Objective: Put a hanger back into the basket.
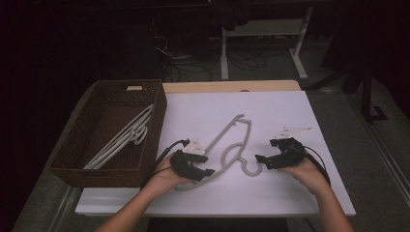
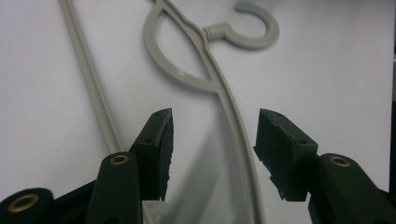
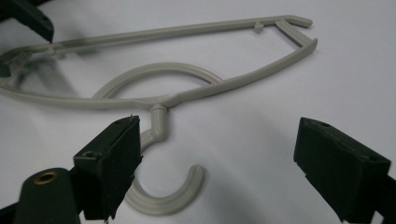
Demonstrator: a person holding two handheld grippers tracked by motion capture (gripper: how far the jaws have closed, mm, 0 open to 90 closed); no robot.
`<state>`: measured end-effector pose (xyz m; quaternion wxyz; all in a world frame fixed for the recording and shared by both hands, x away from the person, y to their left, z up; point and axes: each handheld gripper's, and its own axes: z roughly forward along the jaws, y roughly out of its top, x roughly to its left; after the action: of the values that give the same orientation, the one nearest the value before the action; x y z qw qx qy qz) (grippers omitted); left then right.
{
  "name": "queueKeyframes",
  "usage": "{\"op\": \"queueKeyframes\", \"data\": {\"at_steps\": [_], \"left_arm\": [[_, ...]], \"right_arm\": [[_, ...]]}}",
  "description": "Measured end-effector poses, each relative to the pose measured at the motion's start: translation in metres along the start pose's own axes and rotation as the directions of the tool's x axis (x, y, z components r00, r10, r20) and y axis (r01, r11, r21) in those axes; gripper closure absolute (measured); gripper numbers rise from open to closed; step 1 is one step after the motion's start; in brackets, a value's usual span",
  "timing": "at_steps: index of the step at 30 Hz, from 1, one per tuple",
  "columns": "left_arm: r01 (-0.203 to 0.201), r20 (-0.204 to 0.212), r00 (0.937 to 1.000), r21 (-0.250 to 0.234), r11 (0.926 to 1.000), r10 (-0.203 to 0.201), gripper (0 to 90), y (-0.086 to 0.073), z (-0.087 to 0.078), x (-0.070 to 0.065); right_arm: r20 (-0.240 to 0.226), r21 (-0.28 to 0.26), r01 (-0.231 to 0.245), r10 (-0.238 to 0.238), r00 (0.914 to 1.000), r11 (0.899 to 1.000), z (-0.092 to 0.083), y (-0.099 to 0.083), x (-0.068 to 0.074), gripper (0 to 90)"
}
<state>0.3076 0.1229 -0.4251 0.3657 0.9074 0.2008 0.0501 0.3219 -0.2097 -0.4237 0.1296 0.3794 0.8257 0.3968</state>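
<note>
We see our left gripper (image 2: 214, 149) with both black jaws apart, not pressing anything. The grey hanger (image 2: 187, 77) lies on the white table (image 2: 336, 84); one arm passes between the jaws, its hook at one o'clock.

Both tongs (image 1: 209, 170) (image 1: 259, 159) agape (low).

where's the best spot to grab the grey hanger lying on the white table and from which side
Probably the straight shoulder bar just below the neck: the hanger lies flat on the table, so come from above with the jaws astride the thin bar. The open left gripper already stands over that bar. The curved hook near the open right gripper would likely let it swing.
</note>
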Motion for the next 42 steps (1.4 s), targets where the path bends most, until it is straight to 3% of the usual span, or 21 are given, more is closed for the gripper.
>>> {"op": "queueKeyframes", "data": {"at_steps": [3, 9, 15, 24, 28, 42], "left_arm": [[0.002, -0.009, 1.0000, 0.015, 0.9999, -0.002, 49.0, -0.004, 0.006, -0.006], [-0.039, -0.054, 0.9976, 0.054, 0.9978, 0.042, 51.3, 0.000, 0.026, -0.019], [-0.026, -0.067, 0.9973, 0.071, 0.9971, 0.031, 56.7, 0.006, 0.040, -0.020], [-0.005, -0.065, 0.9978, 0.096, 0.9954, 0.011, 66.7, 0.009, 0.043, -0.020], [0.004, -0.077, 0.9970, 0.115, 0.9934, 0.004, 77.5, 0.011, 0.043, -0.019], [0.055, -0.043, 0.9978, 0.113, 0.9921, -0.051, 82.3, 0.011, 0.041, -0.010]], "right_arm": [[-0.001, 0.006, 0.007, -0.007, 1.0000, 1.000, 0.001, -0.002, -0.001, 14.2], [0.003, 0.001, 0.006, -0.006, 1.0000, 1.000, 0.000, -0.004, -0.004, 14.3], [0.006, -0.012, -0.006, 0.006, 1.0000, 1.000, -0.002, -0.005, -0.008, 14.4], [0.014, -0.018, -0.014, 0.014, 0.9998, 1.000, -0.003, -0.006, -0.011, 14.7], [0.014, -0.019, -0.017, 0.017, 0.9998, 1.000, -0.004, -0.006, -0.012, 15.1], [0.013, -0.031, -0.025, 0.025, 0.9996, 0.999, -0.006, -0.006, -0.014, 16.6]]}}
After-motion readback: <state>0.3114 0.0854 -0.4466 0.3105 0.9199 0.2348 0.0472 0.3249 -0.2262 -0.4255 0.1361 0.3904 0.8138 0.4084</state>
